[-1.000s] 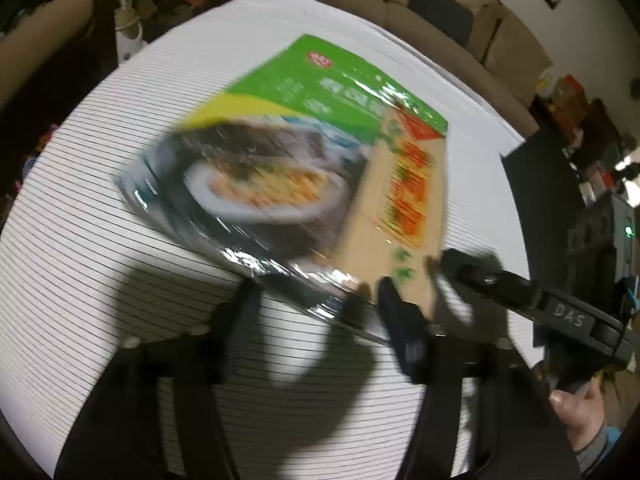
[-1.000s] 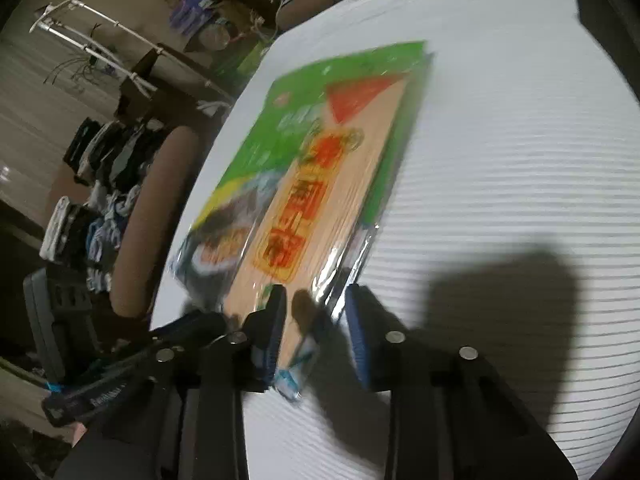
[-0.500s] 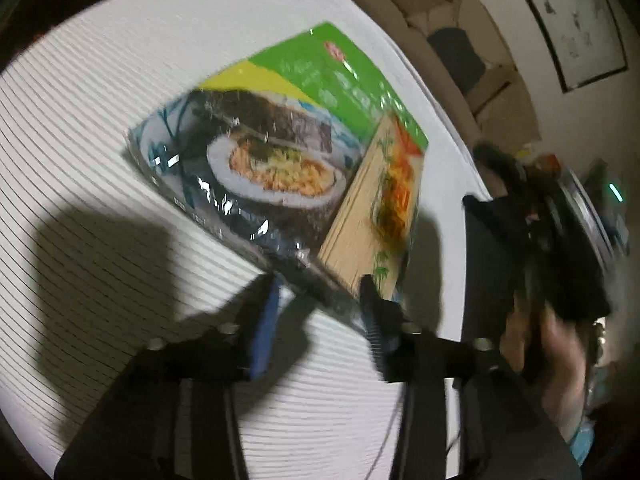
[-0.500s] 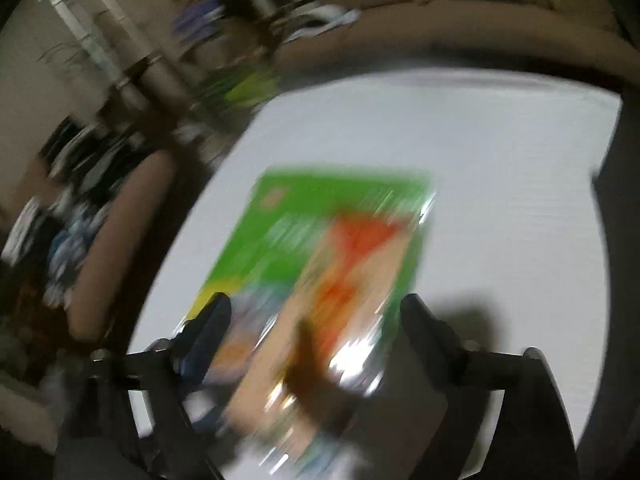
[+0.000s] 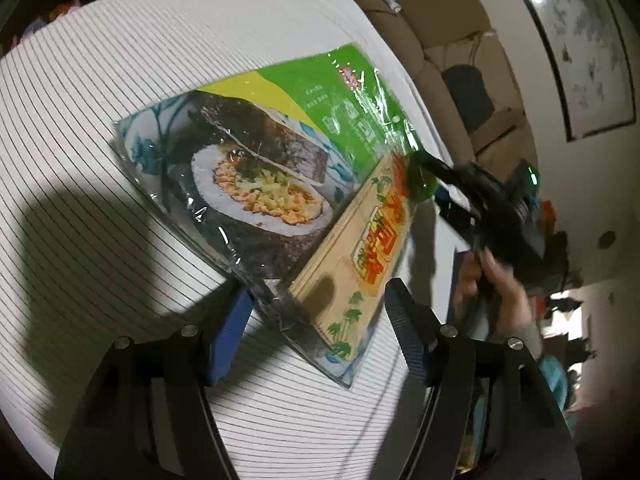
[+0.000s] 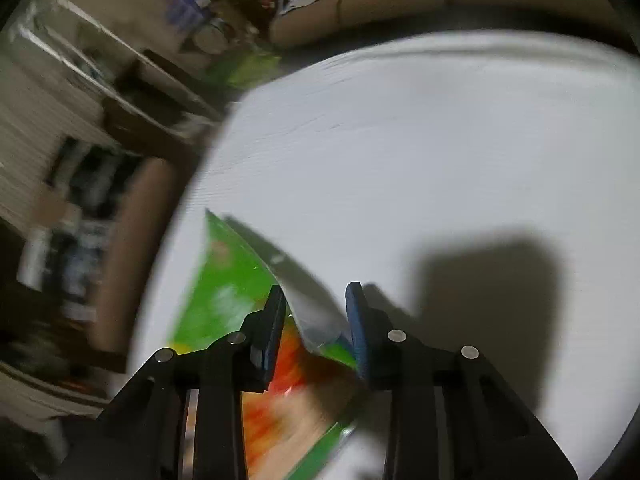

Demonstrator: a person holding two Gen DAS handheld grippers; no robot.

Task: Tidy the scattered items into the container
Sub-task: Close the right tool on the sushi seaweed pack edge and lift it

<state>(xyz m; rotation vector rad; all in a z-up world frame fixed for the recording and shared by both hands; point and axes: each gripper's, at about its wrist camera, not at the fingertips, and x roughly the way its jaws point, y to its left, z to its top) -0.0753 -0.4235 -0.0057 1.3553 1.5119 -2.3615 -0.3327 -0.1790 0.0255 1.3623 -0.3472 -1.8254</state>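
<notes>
A flat sushi-kit packet [image 5: 272,184] in clear wrap, green at the top with a sushi-roll picture and a bamboo-mat strip, lies on the white striped table [image 5: 80,120]. My left gripper [image 5: 316,316] is open, its blue pads on either side of the packet's near edge. My right gripper [image 5: 424,176] reaches the packet's far right edge in the left wrist view. In the blurred right wrist view the right gripper [image 6: 316,320] stands partly open with the packet's edge [image 6: 224,288] lifted between its fingers. No container is in view.
A beige sofa [image 5: 440,52] runs behind the table. A framed picture [image 5: 580,40] hangs on the wall. A dark table edge [image 5: 456,264] lies to the right. Cluttered shelves and a chair [image 6: 132,240] stand left of the table in the right wrist view.
My left gripper opened wider around the packet's near edge. My right gripper left the near edge, swung around to the packet's far right side and narrowed around its lifted edge.
</notes>
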